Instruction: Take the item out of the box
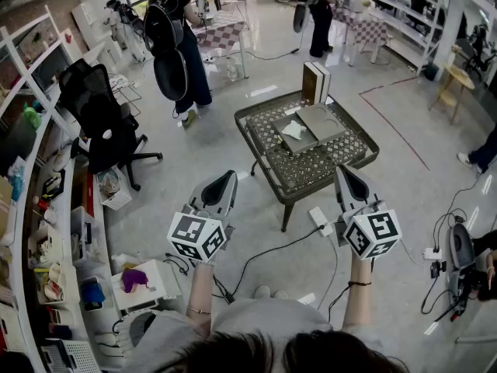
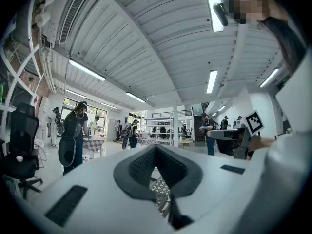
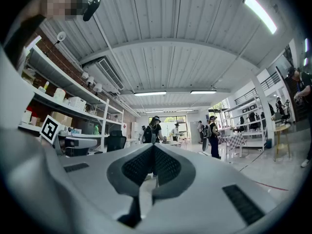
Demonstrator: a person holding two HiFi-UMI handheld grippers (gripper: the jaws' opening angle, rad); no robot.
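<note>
i hold the left gripper (image 1: 230, 175) and right gripper (image 1: 342, 169) level, both pinched closed on nothing, just short of the desk (image 1: 264, 152). the white item (image 1: 293, 130) lies inside the open box (image 1: 320, 123) on that desk.

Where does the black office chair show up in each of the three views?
Head view: black office chair, left side, upper half.
Left gripper view: the chair, far left edge.
Right gripper view: the chair, left of centre.
Shared landmark: person in black, standing right of the chair in all three.
</note>
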